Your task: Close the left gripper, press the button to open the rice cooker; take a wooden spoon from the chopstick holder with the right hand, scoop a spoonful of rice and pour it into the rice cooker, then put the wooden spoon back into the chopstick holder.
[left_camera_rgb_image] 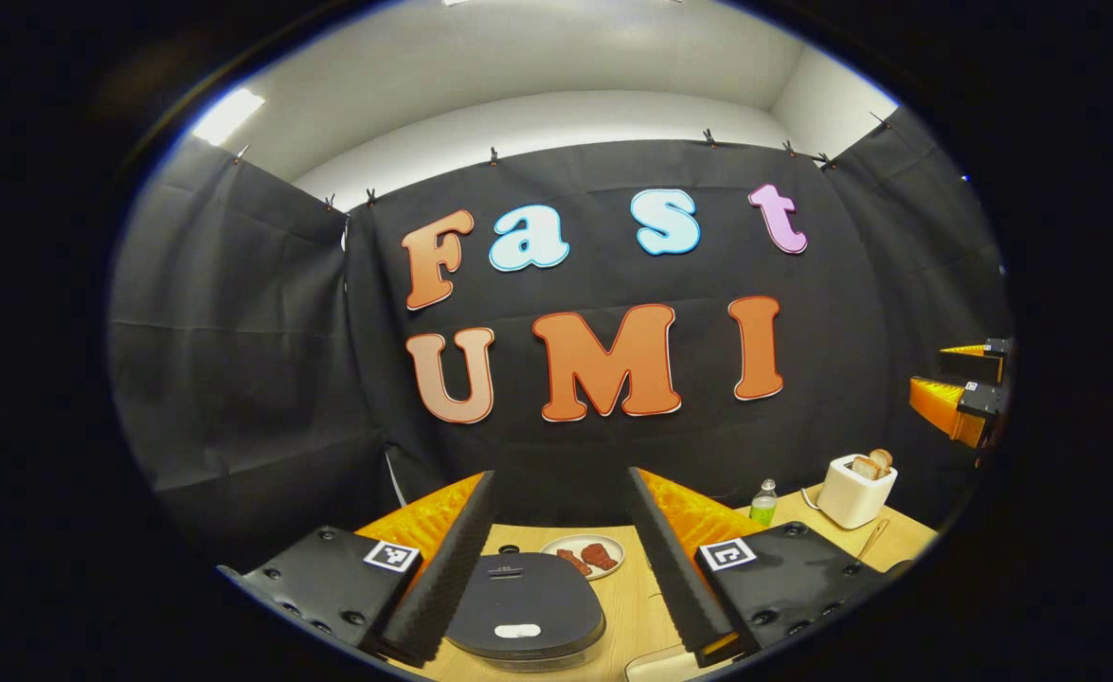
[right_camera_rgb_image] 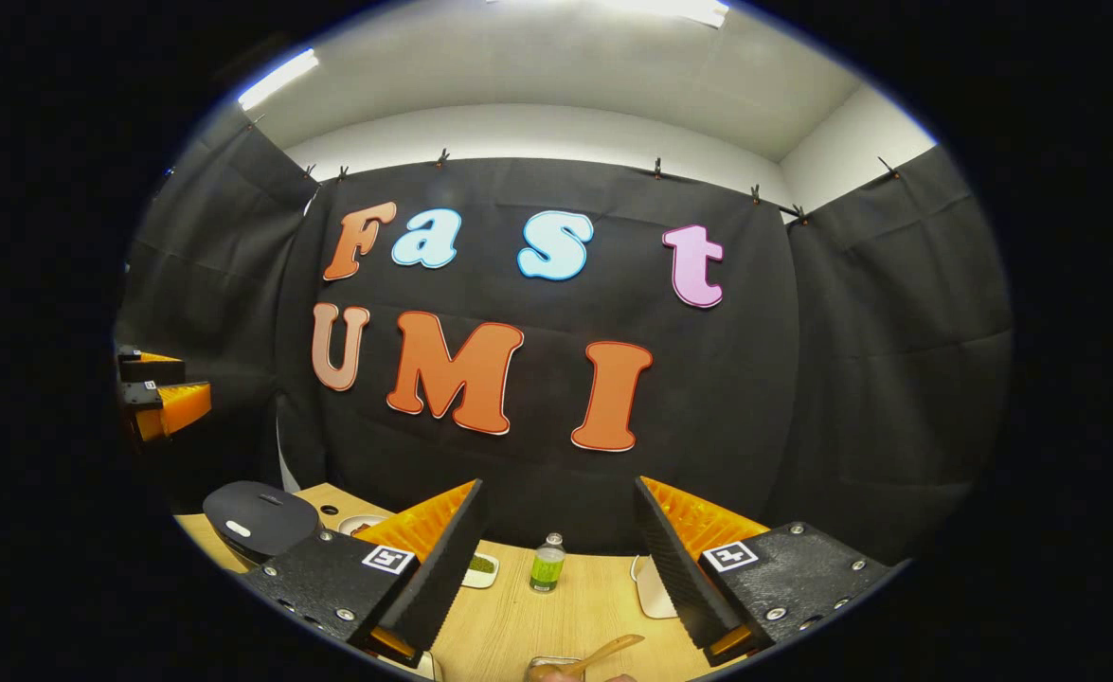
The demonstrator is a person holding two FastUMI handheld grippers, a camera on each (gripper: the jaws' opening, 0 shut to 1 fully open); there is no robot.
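The lidded rice cooker (left_camera_rgb_image: 526, 606) is seen low center on the tabletop (left_camera_rgb_image: 634, 606), directly ahead between the spread fingers of the released left claw (left_camera_rgb_image: 556, 568), nearer it than the also released right claw (right_camera_rgb_image: 556, 573).

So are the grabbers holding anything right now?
No. The left gripper and the right gripper are both open with nothing between their fingers. The wooden spoon lies untouched.

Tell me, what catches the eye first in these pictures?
The orange-and-black fingers of the left gripper stand wide open above the dark rice cooker, whose lid is shut. Behind it lies a plate of reddish food, and a white toaster sits far right. In the right gripper view, a green bottle stands between open fingers.
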